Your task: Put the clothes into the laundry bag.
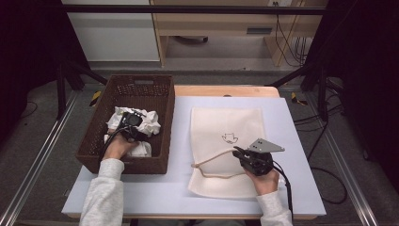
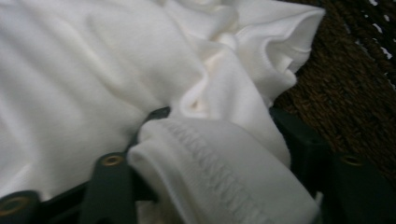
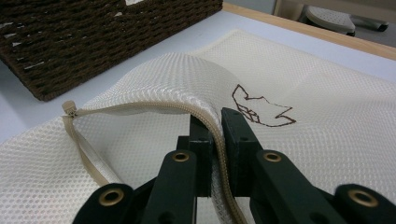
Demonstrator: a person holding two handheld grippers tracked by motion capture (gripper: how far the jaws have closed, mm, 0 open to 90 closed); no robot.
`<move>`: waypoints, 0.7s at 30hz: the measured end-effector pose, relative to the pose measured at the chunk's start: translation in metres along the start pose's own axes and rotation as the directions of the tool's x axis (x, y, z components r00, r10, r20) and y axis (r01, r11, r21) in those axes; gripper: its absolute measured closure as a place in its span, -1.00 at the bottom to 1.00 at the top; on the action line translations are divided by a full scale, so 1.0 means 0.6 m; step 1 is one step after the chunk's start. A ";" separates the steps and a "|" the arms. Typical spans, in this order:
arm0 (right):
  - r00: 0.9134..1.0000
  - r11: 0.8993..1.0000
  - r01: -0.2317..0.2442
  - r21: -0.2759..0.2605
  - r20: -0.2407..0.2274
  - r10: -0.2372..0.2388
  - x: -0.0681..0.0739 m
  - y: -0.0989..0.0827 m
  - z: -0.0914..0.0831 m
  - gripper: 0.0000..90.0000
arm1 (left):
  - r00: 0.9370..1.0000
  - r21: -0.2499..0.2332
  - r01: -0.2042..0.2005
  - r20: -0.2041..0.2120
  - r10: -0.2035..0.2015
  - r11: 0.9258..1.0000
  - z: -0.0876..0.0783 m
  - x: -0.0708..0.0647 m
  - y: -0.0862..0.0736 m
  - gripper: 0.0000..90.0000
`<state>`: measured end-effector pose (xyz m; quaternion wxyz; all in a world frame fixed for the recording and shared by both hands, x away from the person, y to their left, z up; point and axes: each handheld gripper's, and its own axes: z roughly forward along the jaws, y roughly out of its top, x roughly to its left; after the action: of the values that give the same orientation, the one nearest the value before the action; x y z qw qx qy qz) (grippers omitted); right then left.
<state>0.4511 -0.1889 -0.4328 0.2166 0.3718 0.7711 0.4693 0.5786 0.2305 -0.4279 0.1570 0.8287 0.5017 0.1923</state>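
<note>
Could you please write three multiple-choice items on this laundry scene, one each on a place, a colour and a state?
1. Where does the white garment lie?
A. in the brown basket
B. on the mesh bag
C. on the floor

2. What colour is the small outline drawing on the mesh bag?
A. blue
B. dark brown
C. green

3. What is the right gripper doing?
A. hanging open above the bag
B. resting in the basket
C. pinching the bag's zipper edge and holding it raised

Key: 1 A, the cloth sits inside the woven walls; 2 B, its lines read dark brown in the right gripper view; 3 C, the jaws close on the lifted edge.
</note>
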 end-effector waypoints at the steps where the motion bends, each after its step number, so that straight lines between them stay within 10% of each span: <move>1: 1.000 1.000 -0.001 0.000 0.000 0.001 0.000 0.000 0.000 0.85 | 1.000 0.014 0.006 -0.007 -0.006 1.000 -0.001 0.002 0.000 0.13; 5: 1.000 1.000 -0.002 0.003 0.003 0.002 -0.001 0.000 -0.001 0.85 | 1.000 0.043 0.012 -0.022 -0.011 0.999 -0.004 -0.001 0.001 0.52; 12: 1.000 1.000 -0.009 -0.002 0.007 0.009 -0.007 -0.002 -0.004 0.85 | 0.999 0.019 0.011 -0.049 -0.010 1.000 -0.017 -0.004 0.001 0.58; 21: 1.000 1.000 -0.022 -0.008 0.012 0.023 -0.011 -0.004 -0.008 0.86 | 0.997 -0.144 0.048 -0.048 -0.055 0.988 -0.047 -0.002 -0.006 0.61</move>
<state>0.4511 -0.1976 -0.4325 0.2174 0.3825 0.7638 0.4723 0.5616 0.2329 -0.4051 0.2076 0.7969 0.5117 0.2451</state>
